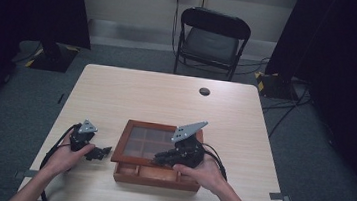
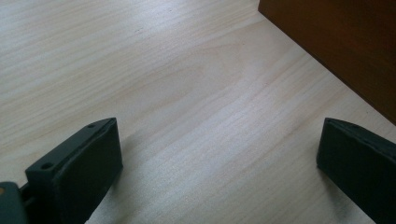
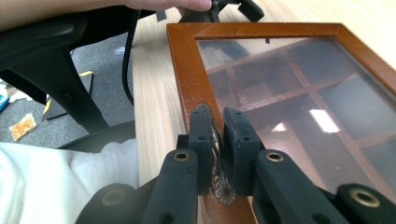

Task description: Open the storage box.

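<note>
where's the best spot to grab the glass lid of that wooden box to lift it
Grip the small metal clasp on the glass lid at its front edge, coming from the person's side. It sticks out as a thin tab, and the right gripper has its jaws shut on it.

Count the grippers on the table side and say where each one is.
2. The left gripper rests open on the table, left of the wooden box. The right gripper is clamped on the metal latch of the box's glass lid.

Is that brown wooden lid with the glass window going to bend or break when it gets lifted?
The brown wooden lid with the glass window probably stays stiff, since a solid frame surrounds the pane. The glass looks breakable, so dropping it seems risky. The right hand-held gripper pinches just a small metal clasp at the edge, so it might slip.
</note>
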The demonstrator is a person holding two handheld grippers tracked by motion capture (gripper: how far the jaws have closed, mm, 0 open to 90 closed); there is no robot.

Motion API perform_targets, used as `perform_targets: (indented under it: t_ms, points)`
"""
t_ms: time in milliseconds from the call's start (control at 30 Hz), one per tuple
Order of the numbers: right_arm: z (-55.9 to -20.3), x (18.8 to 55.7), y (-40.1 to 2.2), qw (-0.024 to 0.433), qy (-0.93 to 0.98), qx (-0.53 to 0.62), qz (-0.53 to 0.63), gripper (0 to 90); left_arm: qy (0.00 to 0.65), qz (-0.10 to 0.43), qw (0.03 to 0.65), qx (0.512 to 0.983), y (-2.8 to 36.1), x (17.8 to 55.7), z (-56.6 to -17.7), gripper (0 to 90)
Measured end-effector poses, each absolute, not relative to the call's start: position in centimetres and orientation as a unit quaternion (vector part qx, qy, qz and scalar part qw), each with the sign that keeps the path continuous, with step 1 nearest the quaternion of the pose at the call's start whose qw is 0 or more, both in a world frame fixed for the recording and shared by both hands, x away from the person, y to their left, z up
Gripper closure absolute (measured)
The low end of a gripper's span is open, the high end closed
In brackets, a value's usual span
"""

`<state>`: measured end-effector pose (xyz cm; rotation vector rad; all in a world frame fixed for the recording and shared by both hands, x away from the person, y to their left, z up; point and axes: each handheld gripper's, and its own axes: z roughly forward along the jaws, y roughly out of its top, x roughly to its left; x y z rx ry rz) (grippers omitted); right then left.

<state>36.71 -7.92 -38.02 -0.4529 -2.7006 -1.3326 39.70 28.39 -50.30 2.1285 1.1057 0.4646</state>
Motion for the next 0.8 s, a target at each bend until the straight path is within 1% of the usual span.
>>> perform_targets:
  t_ms: [800]
  points:
    - [-36.2,37.6,-7.7,0.046,-0.890,-0.150,-0.429,82.7,0.425,0.179,0.342,0.818,28.4,39.7,-50.3,0.0]
